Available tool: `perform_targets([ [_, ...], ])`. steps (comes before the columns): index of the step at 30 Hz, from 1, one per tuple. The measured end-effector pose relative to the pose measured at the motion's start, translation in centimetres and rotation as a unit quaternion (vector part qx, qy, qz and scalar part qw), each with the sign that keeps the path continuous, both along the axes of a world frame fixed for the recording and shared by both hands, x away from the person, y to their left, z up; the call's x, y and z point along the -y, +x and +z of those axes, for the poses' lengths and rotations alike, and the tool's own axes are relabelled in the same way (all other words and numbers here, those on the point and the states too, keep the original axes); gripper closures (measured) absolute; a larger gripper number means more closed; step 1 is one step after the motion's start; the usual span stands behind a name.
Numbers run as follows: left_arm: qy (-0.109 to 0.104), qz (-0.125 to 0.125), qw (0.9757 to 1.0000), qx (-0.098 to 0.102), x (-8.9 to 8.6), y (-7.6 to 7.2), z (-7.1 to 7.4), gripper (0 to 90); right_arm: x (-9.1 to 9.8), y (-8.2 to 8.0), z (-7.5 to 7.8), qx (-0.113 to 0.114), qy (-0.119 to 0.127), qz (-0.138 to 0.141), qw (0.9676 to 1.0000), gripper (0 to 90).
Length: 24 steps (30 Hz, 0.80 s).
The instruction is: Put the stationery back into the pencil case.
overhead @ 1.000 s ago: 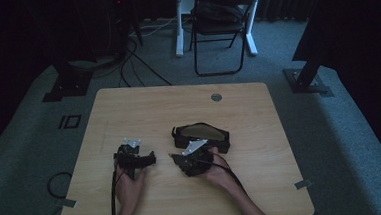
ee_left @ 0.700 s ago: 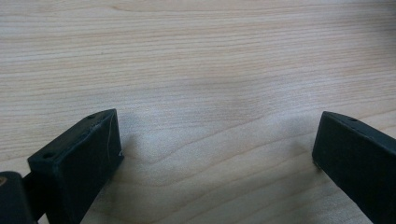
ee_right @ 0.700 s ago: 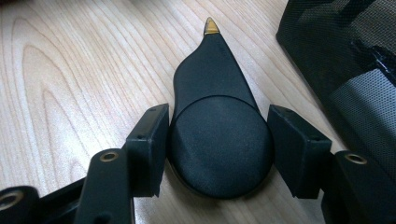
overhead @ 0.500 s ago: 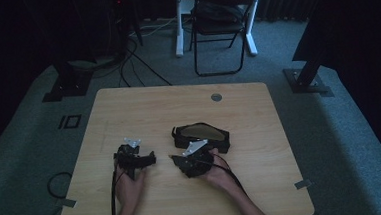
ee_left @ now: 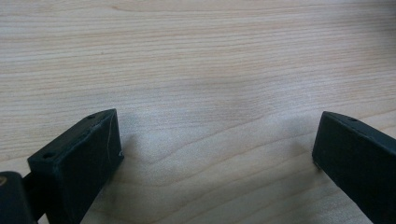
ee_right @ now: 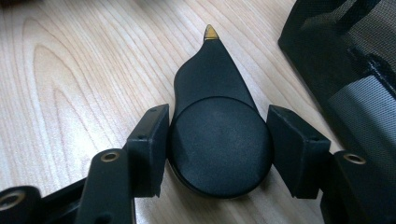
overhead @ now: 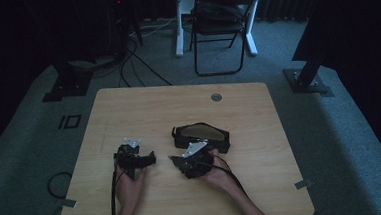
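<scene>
While its jaws press either side of a round black teardrop-shaped piece (ee_right: 217, 149) lying on the wooden table (overhead: 259, 113), the right gripper (overhead: 181, 163) rests on the tabletop. The piece's brass tip (ee_right: 210, 31) points to twelve o'clock in the right gripper view. A black mesh pouch (overhead: 200, 135) lies just beside, at one o'clock. At nine o'clock the left gripper (overhead: 149, 159) rests, jaws wide apart over bare wood.
</scene>
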State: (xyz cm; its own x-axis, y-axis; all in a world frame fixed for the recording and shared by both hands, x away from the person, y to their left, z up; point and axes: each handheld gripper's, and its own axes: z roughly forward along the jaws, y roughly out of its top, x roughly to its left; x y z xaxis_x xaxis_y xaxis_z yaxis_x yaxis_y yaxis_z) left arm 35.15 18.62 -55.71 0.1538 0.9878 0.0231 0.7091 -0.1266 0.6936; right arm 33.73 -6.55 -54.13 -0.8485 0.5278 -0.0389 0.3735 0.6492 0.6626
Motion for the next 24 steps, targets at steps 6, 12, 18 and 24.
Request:
perform_targets([
  [6, 0.0, 0.0, 1.0, 0.0, 0.0, 0.0, 0.0, 1.5, 0.0, -0.4, 0.4, 0.007, 0.003, 0.004, 1.0, 41.5],
  [12, 0.0, 0.0, 1.0, 0.0, 0.0, 0.0, 0.0, 1.5, 0.2, -0.8, 1.0, 0.019, 0.006, 0.007, 0.9998, 41.5],
  [18, 0.0, 0.0, 1.0, 0.0, 0.0, 0.0, 0.0, 1.6, 0.3, -1.1, 1.7, 0.028, 0.011, 0.008, 0.9995, 41.5],
  [24, 0.0, 0.0, 1.0, 0.0, 0.0, 0.0, 0.0, 1.5, 0.4, -1.4, 2.3, 0.036, 0.013, 0.012, 0.9992, 41.5],
])
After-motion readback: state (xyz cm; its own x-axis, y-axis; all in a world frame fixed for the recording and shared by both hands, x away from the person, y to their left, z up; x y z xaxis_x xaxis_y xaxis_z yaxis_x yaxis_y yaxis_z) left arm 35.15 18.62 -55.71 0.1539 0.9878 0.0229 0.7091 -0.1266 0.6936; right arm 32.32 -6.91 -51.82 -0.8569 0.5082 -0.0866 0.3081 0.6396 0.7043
